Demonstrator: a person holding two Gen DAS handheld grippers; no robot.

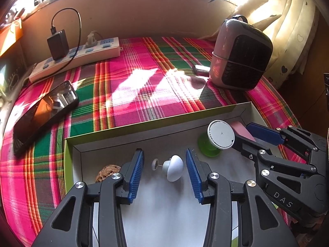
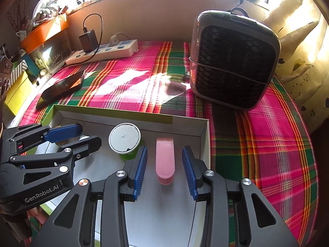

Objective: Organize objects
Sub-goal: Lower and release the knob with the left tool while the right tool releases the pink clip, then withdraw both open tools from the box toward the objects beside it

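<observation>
A shallow box [image 1: 144, 128] with a grey floor and green rim lies on the plaid cloth. In it are a white mushroom-shaped knob [image 1: 173, 167], a walnut [image 1: 107, 173], a green spool with a white top [image 1: 220, 138] and a pink oblong piece [image 2: 164, 160]. My left gripper [image 1: 164, 171] is open with the knob between its fingers, apart from both. My right gripper [image 2: 164, 166] is open around the pink piece, not touching it. The spool [image 2: 124, 138] stands just left of the right gripper. The right gripper also shows in the left wrist view [image 1: 249, 134].
A black phone [image 1: 44, 113] lies left of the box. A white power strip [image 1: 76, 56] with a black charger sits at the back left. A small heater [image 1: 240, 53] stands at the back right, with a small metal object [image 1: 200, 69] beside it. Curtains hang right.
</observation>
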